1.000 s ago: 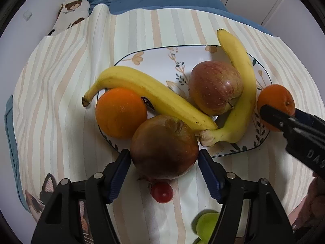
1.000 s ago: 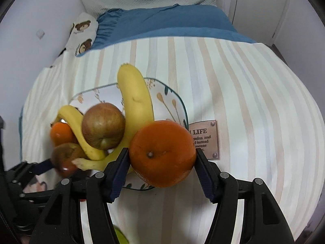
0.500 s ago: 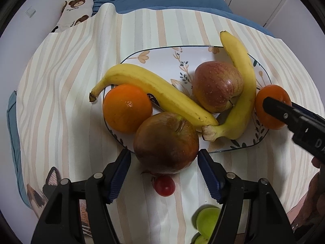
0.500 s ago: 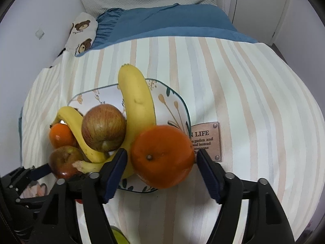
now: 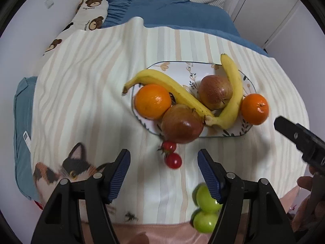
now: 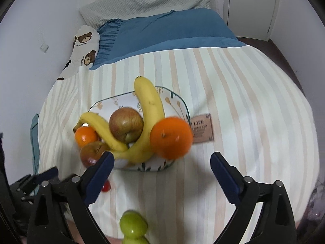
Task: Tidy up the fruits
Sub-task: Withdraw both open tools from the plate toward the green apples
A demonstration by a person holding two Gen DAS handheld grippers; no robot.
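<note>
- We are holding the left tongs (image 5: pixel 163 163) spread wide with nothing between them, hovering over the striped bedspread (image 5: pixel 85 93) just short of the plate (image 5: pixel 176 69).
- We are holding the right tongs (image 6: pixel 161 167) spread wide too, gripping nothing, their tips just short of the plate's near edge.
- The plate is lying on the bedspread, carrying two bananas (image 5: pixel 172 89) (image 5: pixel 231 93) whose stem ends are meeting near its front, a red apple (image 5: pixel 215 92) between them, and an orange (image 5: pixel 152 101) at its left end.
- A darker apple (image 5: pixel 182 124) is sitting on the plate's near rim, touching the left banana.
- A second orange (image 5: pixel 255 111) is resting at the plate's right edge, against the right banana.
- Two cherry tomatoes (image 5: pixel 171 154) are lying on the bedspread just below the dark apple, between the left tongs' fingers in that view.
- Two green fruits (image 5: pixel 205 211) are lying nearer us, partly hidden by the left tongs' right finger.
</note>
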